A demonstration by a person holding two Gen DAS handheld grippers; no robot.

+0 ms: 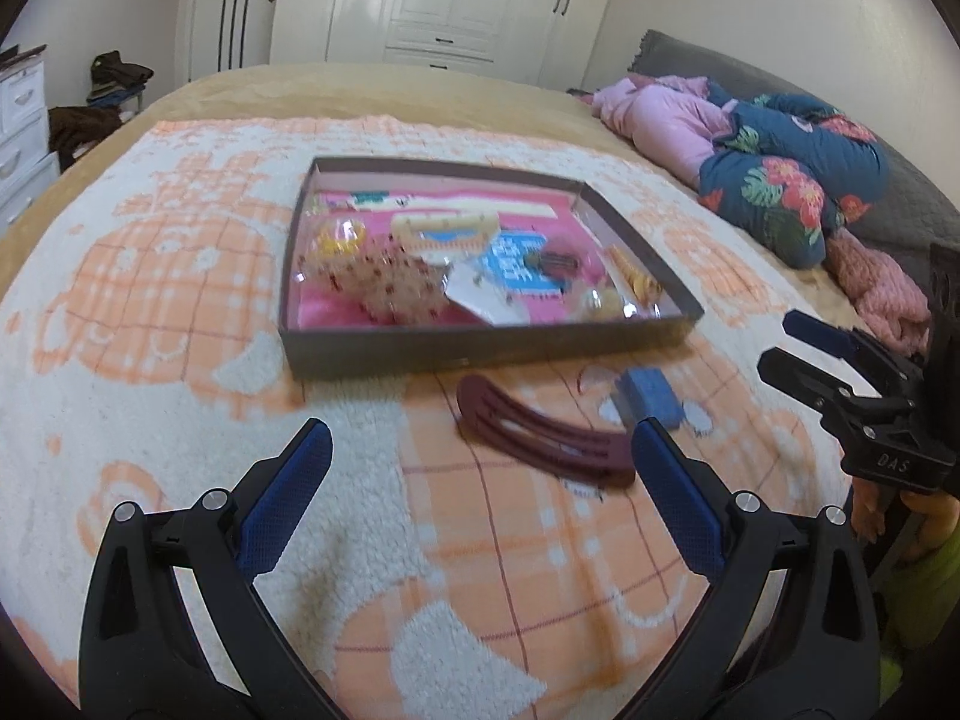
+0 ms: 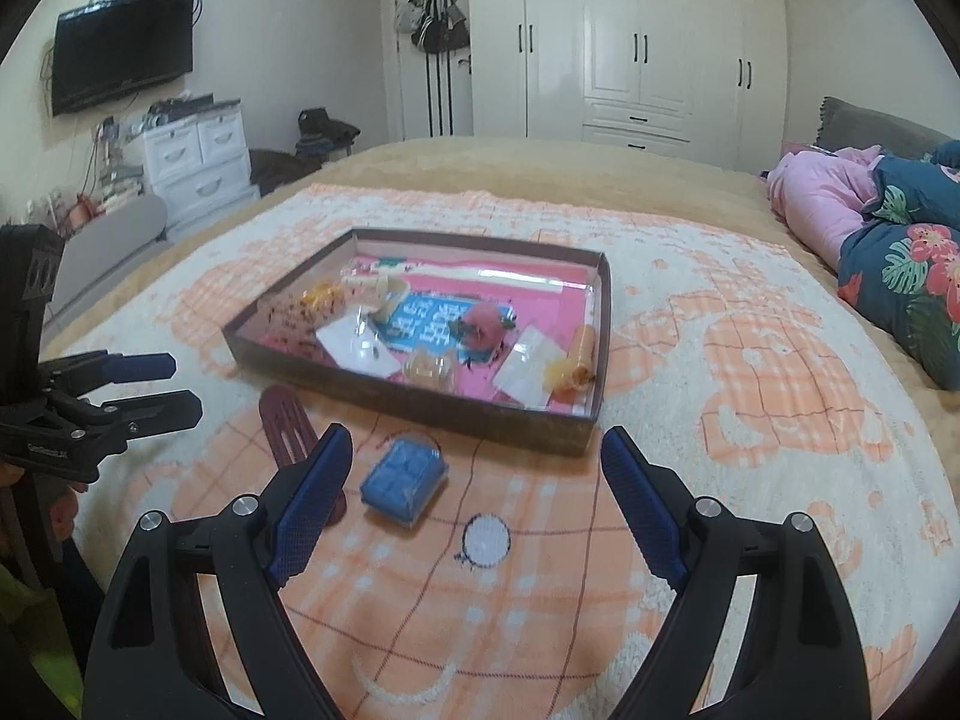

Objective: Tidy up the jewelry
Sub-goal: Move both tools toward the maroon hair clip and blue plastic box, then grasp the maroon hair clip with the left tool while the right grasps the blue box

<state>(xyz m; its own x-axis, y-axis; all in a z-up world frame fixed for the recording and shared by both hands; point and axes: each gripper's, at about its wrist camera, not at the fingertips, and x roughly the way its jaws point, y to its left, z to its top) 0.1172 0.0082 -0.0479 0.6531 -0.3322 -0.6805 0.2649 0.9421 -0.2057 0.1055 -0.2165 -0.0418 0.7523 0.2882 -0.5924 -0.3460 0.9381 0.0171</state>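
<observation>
Curved maroon hair clip (image 1: pixel 540 438), seemingly slotted

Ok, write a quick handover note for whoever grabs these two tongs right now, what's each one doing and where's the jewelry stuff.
Left tongs: open, empty, above the blanket, aimed at the maroon clip.
Right tongs: open, empty, aimed at the blue case.
Box: open on the blanket; already holds several small items, including a yellow piece and a red one.
Outside the box, in front of its near wall: the maroon clip and, beside it, the blue case.
Done: most pieces are in the box.
Left: probably pick up the clip and the case and put them in.
</observation>
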